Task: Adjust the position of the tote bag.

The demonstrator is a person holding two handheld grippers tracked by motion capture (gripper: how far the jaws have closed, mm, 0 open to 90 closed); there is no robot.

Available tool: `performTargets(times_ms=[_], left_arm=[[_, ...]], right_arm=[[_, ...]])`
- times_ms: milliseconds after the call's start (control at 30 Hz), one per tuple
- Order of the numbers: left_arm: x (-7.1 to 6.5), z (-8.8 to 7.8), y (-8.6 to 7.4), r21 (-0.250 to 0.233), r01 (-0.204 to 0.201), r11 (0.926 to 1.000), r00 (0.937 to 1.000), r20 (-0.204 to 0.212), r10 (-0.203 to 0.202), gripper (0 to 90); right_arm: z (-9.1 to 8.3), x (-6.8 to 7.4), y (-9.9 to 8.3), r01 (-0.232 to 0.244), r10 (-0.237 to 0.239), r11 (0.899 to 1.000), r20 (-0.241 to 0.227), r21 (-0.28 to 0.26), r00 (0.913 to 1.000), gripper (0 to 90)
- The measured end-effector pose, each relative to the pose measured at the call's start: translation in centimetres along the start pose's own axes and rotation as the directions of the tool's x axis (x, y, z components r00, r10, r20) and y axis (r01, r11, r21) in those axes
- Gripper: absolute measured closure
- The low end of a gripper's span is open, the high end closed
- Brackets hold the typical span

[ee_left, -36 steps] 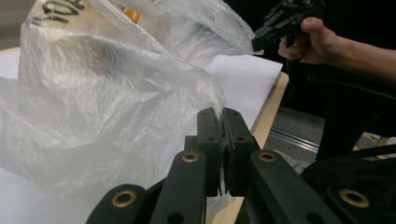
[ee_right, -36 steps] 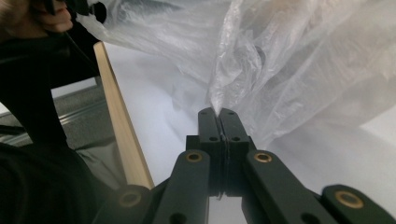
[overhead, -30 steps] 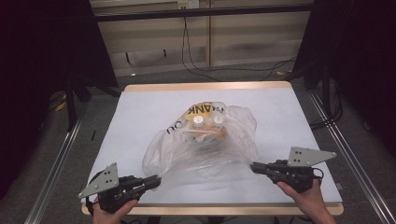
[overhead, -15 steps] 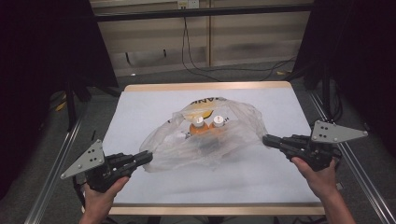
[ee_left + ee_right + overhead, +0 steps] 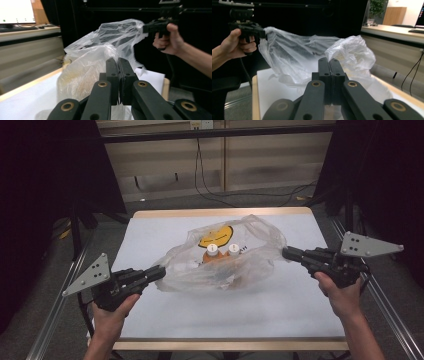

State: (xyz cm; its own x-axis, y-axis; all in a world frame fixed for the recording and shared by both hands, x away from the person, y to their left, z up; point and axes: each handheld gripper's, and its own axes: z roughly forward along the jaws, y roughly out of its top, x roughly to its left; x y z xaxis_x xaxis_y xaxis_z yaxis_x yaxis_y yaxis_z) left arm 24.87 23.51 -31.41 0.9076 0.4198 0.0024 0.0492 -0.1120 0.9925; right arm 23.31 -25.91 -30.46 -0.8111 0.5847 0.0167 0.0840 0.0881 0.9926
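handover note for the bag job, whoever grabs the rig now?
Left tool: shut on one edge of the plastic bag.
Right tool: shut on the opposite edge.
Bag is stretched between both tools over the white table; two white-capped bottles sit inside.
Done: both edges gripped.
Left: probably lift it clear or open it; keep both grips tight.

Dim, soft pictures; dark surroundings

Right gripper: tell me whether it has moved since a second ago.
Yes. The right gripper, shut on the plastic bag, has moved up the high view, from near the table's front edge toward its right edge.
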Motion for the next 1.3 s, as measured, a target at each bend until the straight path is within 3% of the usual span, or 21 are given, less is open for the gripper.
performTargets(times_ms=[133,300,567,1000,1067,1300], left_arm=[[0.6,0.4,0.8,-0.015,0.002,0.9999,0.9998,-0.022,-0.003,88.2],[1.8,0.9,2.0,-0.002,-0.024,0.9997,0.9988,-0.042,0.024,88.2],[3.5,0.9,4.0,-0.048,-0.006,0.9988,0.9980,-0.064,0.002,88.3],[5.5,0.9,7.6,-0.091,-0.025,0.9956,0.9942,-0.106,0.015,89.0],[5.8,1.1,7.8,-0.079,-0.036,0.9962,0.9931,-0.114,0.026,89.1],[7.1,1.3,6.5,-0.083,0.014,0.9965,0.9889,-0.146,-0.026,89.1]], right_arm=[[-0.1,-0.9,1.6,0.009,-0.008,0.999,0.019,-0.033,0.9998,90.0],[0.0,-1.5,3.0,0.030,-0.028,0.999,0.041,-0.044,0.9988,90.0],[0.3,-2.5,5.3,0.039,-0.033,0.995,0.065,-0.095,0.9973,90.0],[0.9,-3.5,9.4,0.066,-0.046,0.985,0.131,-0.157,0.9903,90.0],[0.9,-3.5,9.7,0.072,-0.049,0.986,0.153,-0.150,0.9871,90.0],[0.6,-4.1,8.6,0.034,-0.006,0.988,0.185,-0.152,0.9828,90.0]])
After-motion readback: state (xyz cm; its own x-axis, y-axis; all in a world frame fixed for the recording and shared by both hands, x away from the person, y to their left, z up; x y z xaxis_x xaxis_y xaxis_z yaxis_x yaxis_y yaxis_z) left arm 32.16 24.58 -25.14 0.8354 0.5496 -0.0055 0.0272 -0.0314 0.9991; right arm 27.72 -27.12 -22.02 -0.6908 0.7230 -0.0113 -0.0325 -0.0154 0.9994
